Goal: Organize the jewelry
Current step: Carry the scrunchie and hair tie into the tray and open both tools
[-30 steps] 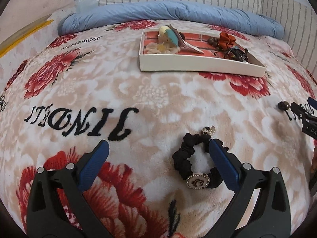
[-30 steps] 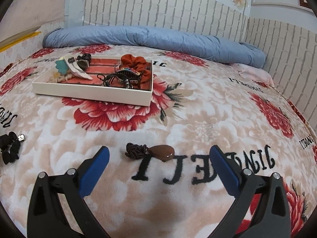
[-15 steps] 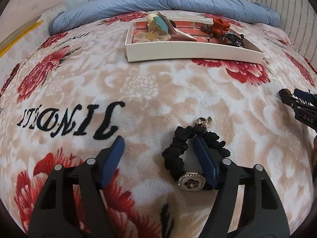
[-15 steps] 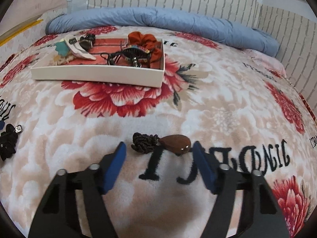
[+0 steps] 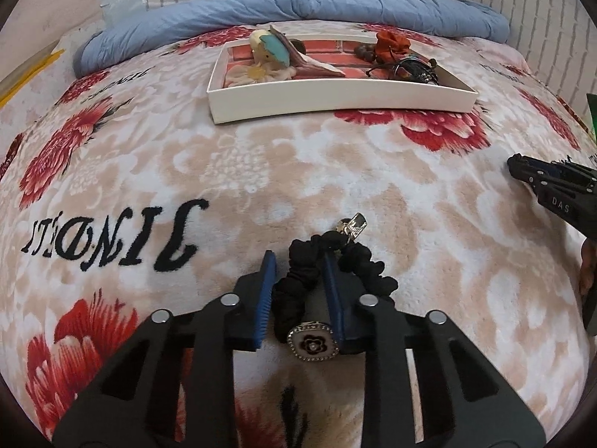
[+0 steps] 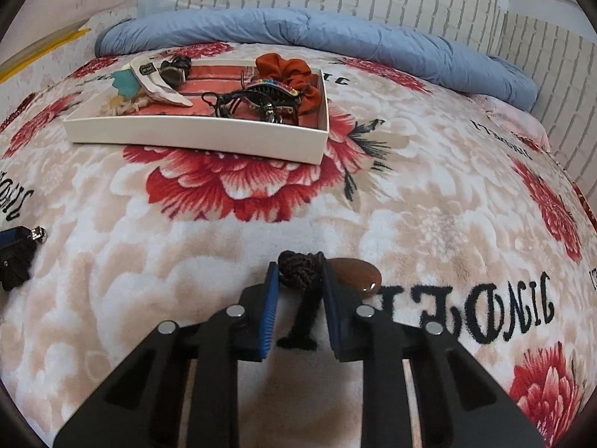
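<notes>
Two grippers closing: left gripper (image 5: 296, 261) is pinching one black ruffled fabric scrunchie (image 5: 298, 280), right gripper (image 6: 300, 272) one brown braided-cord knot (image 6: 300, 267) with teardrop stone. Both lying on blanket; one white shallow cardboard tray (image 5: 335, 99) sitting at 12 o'clock.

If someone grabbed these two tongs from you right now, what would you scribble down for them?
Left tongs: closing on one side of the black scrunchie, which lies on the blanket.
Right tongs: closing on the braided knot of the brown pendant, also on the blanket.
Tray: further up the bed, already holding an orange scrunchie, clips and other pieces.
Done: those pieces are in the tray.
Left: finish both grips, lift, drop scrunchie and pendant into the tray.
</notes>
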The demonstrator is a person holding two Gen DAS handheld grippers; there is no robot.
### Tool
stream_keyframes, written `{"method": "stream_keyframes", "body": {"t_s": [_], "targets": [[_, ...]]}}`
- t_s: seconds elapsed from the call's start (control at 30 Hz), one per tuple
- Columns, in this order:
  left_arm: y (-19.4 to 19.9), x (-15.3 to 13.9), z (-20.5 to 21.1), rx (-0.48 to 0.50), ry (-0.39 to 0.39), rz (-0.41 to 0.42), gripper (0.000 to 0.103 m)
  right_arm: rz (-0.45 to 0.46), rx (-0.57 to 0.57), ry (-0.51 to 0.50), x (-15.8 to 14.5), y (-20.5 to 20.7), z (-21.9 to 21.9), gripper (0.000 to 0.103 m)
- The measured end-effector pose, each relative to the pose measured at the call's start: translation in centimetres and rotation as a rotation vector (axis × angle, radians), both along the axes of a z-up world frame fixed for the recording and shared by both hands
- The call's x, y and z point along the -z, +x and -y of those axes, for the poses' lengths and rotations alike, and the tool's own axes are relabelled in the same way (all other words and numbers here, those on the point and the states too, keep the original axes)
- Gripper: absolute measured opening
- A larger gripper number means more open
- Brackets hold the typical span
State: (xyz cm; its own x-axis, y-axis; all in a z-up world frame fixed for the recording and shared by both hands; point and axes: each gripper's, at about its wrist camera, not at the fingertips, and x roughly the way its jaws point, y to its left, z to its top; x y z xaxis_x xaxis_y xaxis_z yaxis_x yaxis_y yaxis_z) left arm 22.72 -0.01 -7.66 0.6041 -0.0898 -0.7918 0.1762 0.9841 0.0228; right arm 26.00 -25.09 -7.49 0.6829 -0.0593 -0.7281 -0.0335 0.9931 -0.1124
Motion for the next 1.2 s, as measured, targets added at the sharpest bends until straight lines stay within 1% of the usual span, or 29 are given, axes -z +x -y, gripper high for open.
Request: {"method": "stream_keyframes", "body": {"t_s": [0.03, 0.13, 0.3, 0.47, 0.73, 0.9, 1.03, 1.2], "targets": [[0.1, 0.0, 0.0, 0.001, -0.007, -0.002, 0.018, 0.003, 0.001, 0.001, -0.1, 0.0, 0.1, 0.023], [0.2, -0.1, -0.1, 0.004, -0.02, 0.002, 0.013, 0.018, 0.006, 0.009, -0.4, -0.3, 0.3, 0.023], [0.3, -0.6, -0.4, 0.0, -0.033, 0.013, 0.01, 0.053, 0.02, 0.038, -1.3, -0.6, 1.0, 0.023], [0.7, -2.6, -0.3, 0.0, -0.028, 0.085, 0.01, 0.114, 0.039, 0.053, -2.8, -0.8, 1.5, 0.022], [2.7, -5.7, 0.3, 0.006, -0.05, 0.171, 0.01, 0.188, 0.052, 0.088, -5.6, -0.1, 2.3, 0.022], [4.9, -8.3, 0.6, -0.008, -0.058, 0.254, 0.01, 0.247, 0.053, 0.101, -8.0, 1.7, 2.1, 0.022], [7.2, -10.7, 0.9, -0.027, -0.09, 0.323, 0.01, 0.294, 0.051, 0.119, -10.1, 3.5, 1.6, 0.022], [9.7, -13.3, 1.2, -0.037, -0.101, 0.386, 0.01, 0.346, 0.034, 0.135, -12.4, 5.8, 0.7, 0.022]]}}
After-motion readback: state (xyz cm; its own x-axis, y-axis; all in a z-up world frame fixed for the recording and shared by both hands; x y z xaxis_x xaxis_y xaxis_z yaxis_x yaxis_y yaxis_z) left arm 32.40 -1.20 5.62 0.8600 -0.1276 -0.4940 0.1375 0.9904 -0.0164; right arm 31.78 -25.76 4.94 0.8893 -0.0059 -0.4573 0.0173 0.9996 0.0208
